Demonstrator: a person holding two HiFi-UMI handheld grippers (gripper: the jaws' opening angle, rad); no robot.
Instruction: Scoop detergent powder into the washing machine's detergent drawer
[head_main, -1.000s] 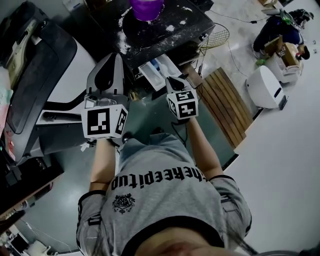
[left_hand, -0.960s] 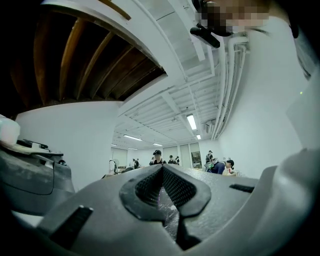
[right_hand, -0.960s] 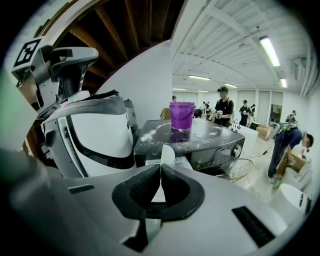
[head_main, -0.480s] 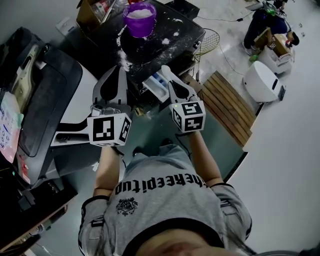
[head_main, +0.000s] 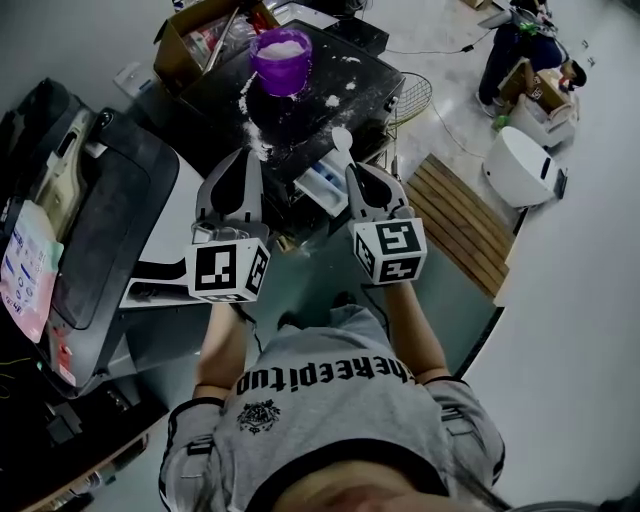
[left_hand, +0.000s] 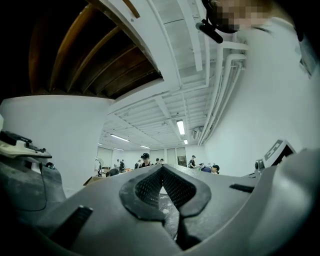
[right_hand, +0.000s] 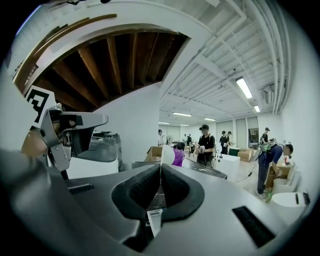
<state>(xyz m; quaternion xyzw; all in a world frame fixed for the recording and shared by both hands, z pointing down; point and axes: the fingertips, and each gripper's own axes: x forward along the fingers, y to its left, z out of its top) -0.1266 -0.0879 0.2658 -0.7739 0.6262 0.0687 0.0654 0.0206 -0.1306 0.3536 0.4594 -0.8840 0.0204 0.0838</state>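
While both grippers hang side by side in front of the washing machine (head_main: 345, 75), the right gripper (head_main: 356, 172) has its jaws clenched on the thin handle of a white scoop (head_main: 342, 139), whose round bowl sticks out past the jaw tips. In the right gripper view the handle's end pokes out below the pads, and the bowl lines up with the purple tub (head_main: 281, 62) farther off. That tub holds white detergent powder (head_main: 281, 46) and sits at the far left of the machine's dark top, with spilled powder scattered around it. The detergent drawer (head_main: 322, 184), white with a blue insert, is pulled out of the machine's near face and lies between the two grippers. The left gripper (head_main: 246, 158) has its jaws pressed together with nothing between them. A cardboard box (head_main: 195, 35) stands beyond the tub on the left, a wire basket (head_main: 412, 98) is to the machine's right, and wooden slats (head_main: 452, 215) lie on the floor nearer right.
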